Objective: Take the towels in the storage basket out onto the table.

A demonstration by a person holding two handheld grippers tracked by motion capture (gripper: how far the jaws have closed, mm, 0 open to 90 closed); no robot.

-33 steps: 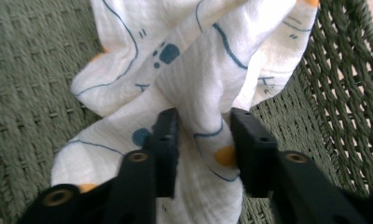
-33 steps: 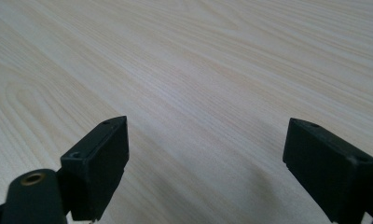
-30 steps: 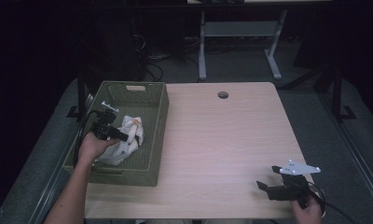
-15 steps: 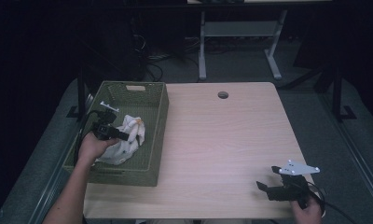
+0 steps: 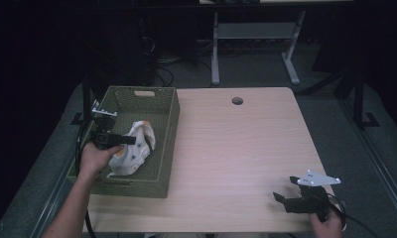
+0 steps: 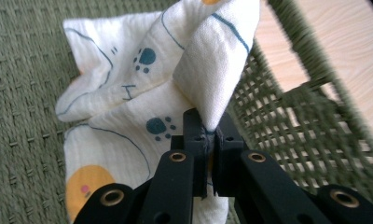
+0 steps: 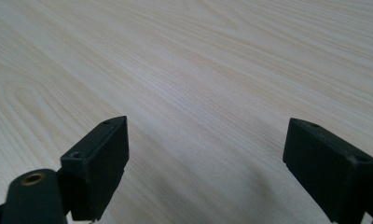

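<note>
Presently, item one: a printed muslin cloth (image 6: pixel 128 93), cream with blue paw marks and orange spots, lay crumpled inside the green woven basket (image 5: pixel 169 144) at the left side of the table (image 5: pixel 246 148). One fold of it stood drawn up toward the basket's right wall, the rest resting on the woven floor.

Item two: the left gripper (image 6: pixel 210 133), held by the person's left hand (image 5: pixel 95 157) over the basket. Its jaws had just been closing and stood fully pinched together on that raised fold, the fabric caught between the pads. Against the frames of a second before, the pinched cloth sat somewhat higher and the bundle looked drawn out taller, so the grip appeared secure and the lift out of the basket seemed to be beginning.

Item three: the right gripper (image 5: pixel 291 197), at the table's near right corner and well apart from the basket, unmoved over that second. Its jaws stood wide apart over bare wood with nothing between them.

Judgement: the grasp was made; the cloth had yet to clear the basket rim, and a trailing edge could snag on the weave.
</note>
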